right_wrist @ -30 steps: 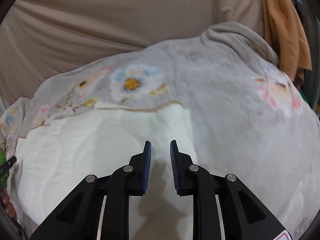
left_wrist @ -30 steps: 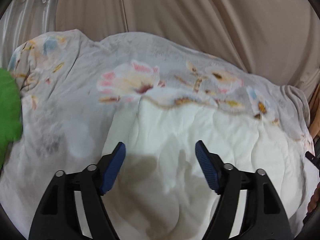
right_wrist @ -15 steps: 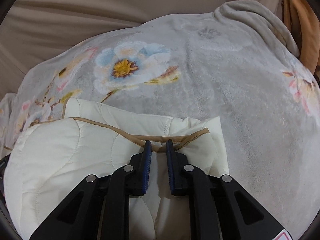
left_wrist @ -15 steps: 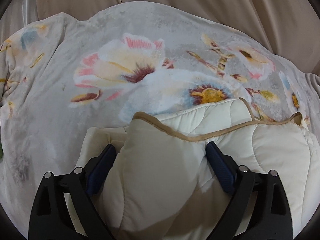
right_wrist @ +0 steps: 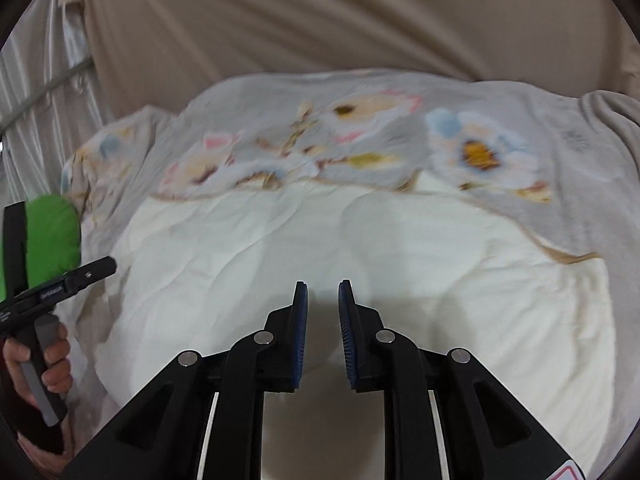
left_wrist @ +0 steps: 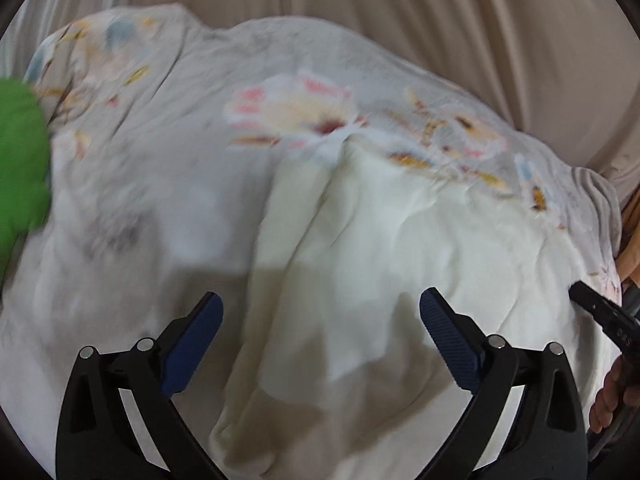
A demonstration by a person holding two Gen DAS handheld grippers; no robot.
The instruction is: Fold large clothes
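Observation:
A cream quilted garment [left_wrist: 400,248] [right_wrist: 340,248] lies spread on a grey floral blanket [left_wrist: 180,152] [right_wrist: 520,120]. Its brown-trimmed edge [right_wrist: 576,258] lies on the far side. My left gripper [left_wrist: 320,300] hovers over the garment's near left part. Its jaws stand wide and are still opening, with nothing between them. My right gripper [right_wrist: 323,286] hangs over the garment's middle. Its jaws are a narrow gap apart and opening, also with nothing between them. Each gripper shows at the edge of the other's view, the right gripper [left_wrist: 600,316] and the left gripper [right_wrist: 60,280], each held by a hand.
A bright green cloth [left_wrist: 20,160] [right_wrist: 52,232] lies at the blanket's left end. Beige curtains [left_wrist: 440,20] [right_wrist: 320,12] hang close behind the blanket. An orange fabric [left_wrist: 632,240] shows at the far right edge.
Half a second ago a puffed fold of the garment sat between the left jaws and its trimmed edge at the right fingertips. Now both grippers have drawn back empty and the garment lies flat.

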